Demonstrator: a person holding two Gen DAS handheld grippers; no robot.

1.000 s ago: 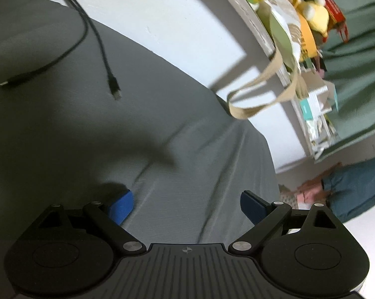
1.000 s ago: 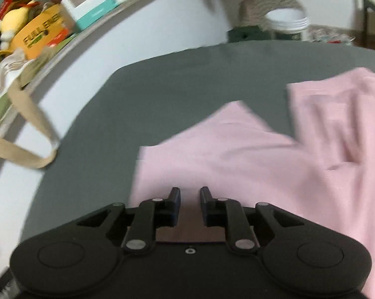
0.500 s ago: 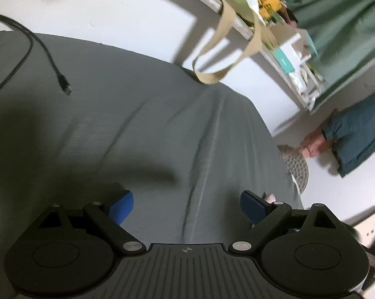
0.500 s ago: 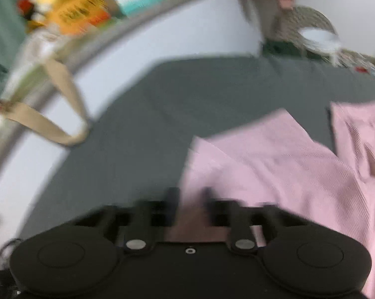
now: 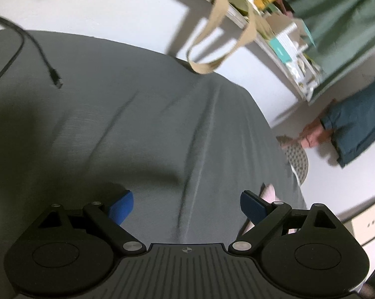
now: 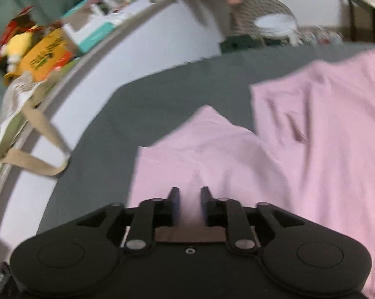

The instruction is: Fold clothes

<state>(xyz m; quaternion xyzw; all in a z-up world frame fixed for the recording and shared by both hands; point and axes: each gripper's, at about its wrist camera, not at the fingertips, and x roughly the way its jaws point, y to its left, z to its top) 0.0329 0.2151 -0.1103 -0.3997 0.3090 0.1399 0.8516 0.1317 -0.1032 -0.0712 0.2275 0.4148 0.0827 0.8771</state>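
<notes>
My left tool (image 5: 185, 205) hangs with its blue pads spread wide and nothing between them, over bare grey sheet (image 5: 137, 129) on the bed. Only a scrap of the pink garment (image 5: 269, 191) peeps in beside its right pad, toward the bed's right edge. My right tool (image 6: 189, 196) has its fingers drawn near each other with a strip of pink garment (image 6: 299, 149) running between them. I read that as a pinch on the cloth, though the blur leaves some doubt. The garment lies spread over the right part of the bed, one flap pointing toward the far edge and a larger panel just beside it.

I judge I am carrying a held edge across to make a fold. To do it well I would keep the right pinch firm, lift the cloth just clear of the sheet so it does not drag and bunch, and lay it square over the panel. The left tool should come in to pin or catch the opposite edge.

The left view alone shows a black cable (image 5: 55, 77) lying near the bed's far left corner, and the wrinkles in the sheet. The right view alone shows the garment's whole lie. Both catch the tan bag strap (image 6: 37, 164) hanging from the shelf by the wall.
</notes>
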